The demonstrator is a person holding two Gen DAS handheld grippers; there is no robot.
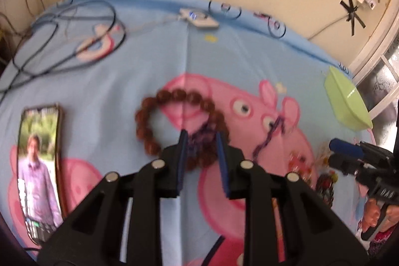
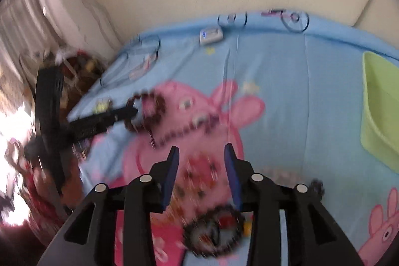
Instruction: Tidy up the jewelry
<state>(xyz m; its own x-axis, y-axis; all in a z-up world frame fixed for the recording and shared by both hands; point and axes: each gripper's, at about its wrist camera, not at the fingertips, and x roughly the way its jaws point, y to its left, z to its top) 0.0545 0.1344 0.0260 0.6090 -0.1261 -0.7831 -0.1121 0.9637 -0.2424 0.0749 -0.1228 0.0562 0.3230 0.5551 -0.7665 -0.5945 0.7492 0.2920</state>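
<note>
A brown bead bracelet [image 1: 172,96] with a purple cord [image 1: 269,138] lies on the cartoon bedsheet [image 1: 139,61]. My left gripper [image 1: 201,135] hovers over its near side, jaws apart, with beads and cord showing in the gap and the pads pressing on nothing. In the blurred right wrist view, my right gripper [image 2: 201,148] stands open above a small colourful piece of jewelry [image 2: 199,171]. A dark beaded bracelet [image 2: 214,228] lies closer in, below its fingers. The left gripper [image 2: 107,117] reaches the brown bracelet [image 2: 152,111] from the left.
A light green box [image 1: 346,101] sits at the sheet's right edge. A phone [image 1: 40,166] lies at the left, looped cables [image 1: 69,41] at the back left and a white device [image 1: 199,19] by the wall. The right gripper [image 1: 349,156] is at the far right.
</note>
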